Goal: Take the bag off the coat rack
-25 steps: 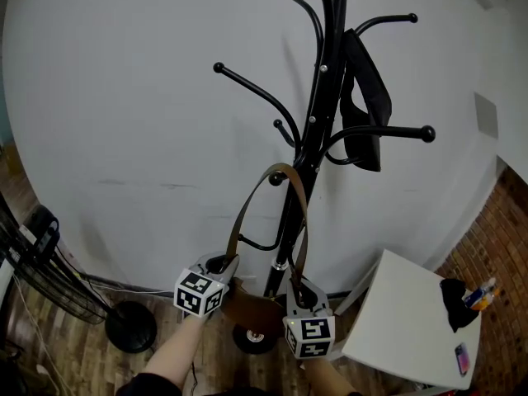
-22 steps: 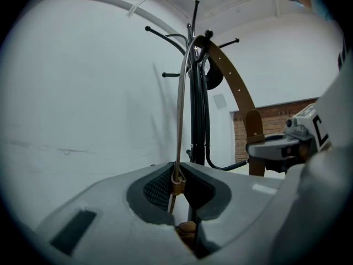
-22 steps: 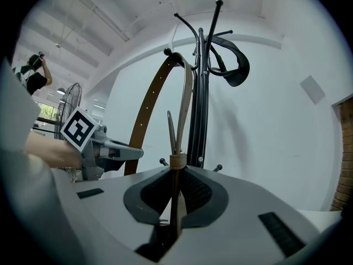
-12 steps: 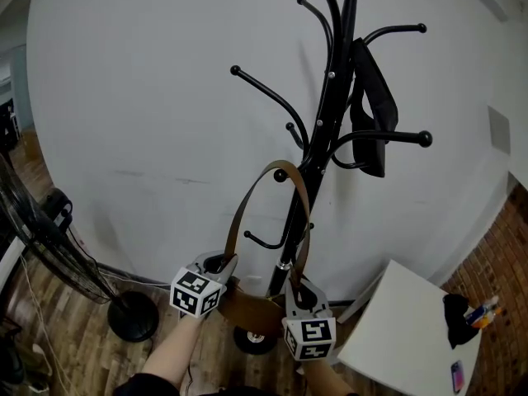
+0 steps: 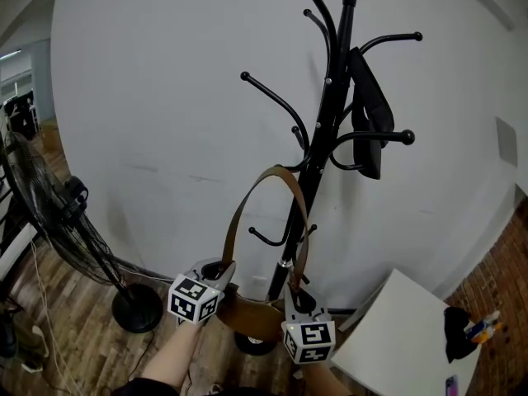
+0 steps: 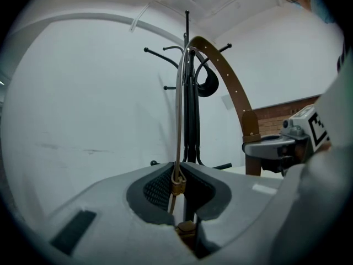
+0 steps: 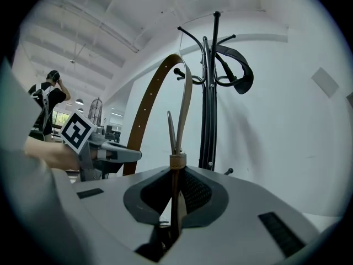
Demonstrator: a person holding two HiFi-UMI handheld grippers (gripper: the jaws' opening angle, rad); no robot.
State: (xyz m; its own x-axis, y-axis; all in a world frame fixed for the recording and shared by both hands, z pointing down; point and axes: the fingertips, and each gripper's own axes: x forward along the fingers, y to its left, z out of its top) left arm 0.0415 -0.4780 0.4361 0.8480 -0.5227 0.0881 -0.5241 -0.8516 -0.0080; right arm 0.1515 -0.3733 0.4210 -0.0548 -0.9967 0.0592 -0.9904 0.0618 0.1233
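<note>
- Plain white wall [image 5: 148, 97] fills the background, and a wood-plank floor [image 5: 74, 337] runs along its foot.
- Against that wall stands a tall black metal coat rack [image 5: 318, 163] with curved, ball-tipped hooks. A black strap-like item [image 5: 371, 114] hangs from its upper right hooks.
- The brown leather bag [image 5: 247, 313] hangs low in front of the rack's pole, near the rack's foot and between your two grippers.
- The bag's long brown leather strap [image 5: 235, 221] arches up from both ends of the bag, just beside the pole. Its top sits about level with the rack's lower hooks, and you cannot tell whether it rests on one.
- Your left gripper [image 5: 218, 268] is at the left end of the bag. Its jaws stand nearly together and pinch the strap, which runs edge-on between the pads with a small tan keeper loop [image 6: 177, 184] on it.
- Your right gripper [image 5: 299, 298] is at the right end of the bag. Its jaws are also nearly together, clamped on the strap just below a second tan keeper [image 7: 177, 162].
- A black floor fan [image 5: 49, 213] on a round base stands on the floor at the left.
- A white table [image 5: 396, 337] fills the lower right, with a small dark object [image 5: 458, 324] near its right edge.
</note>
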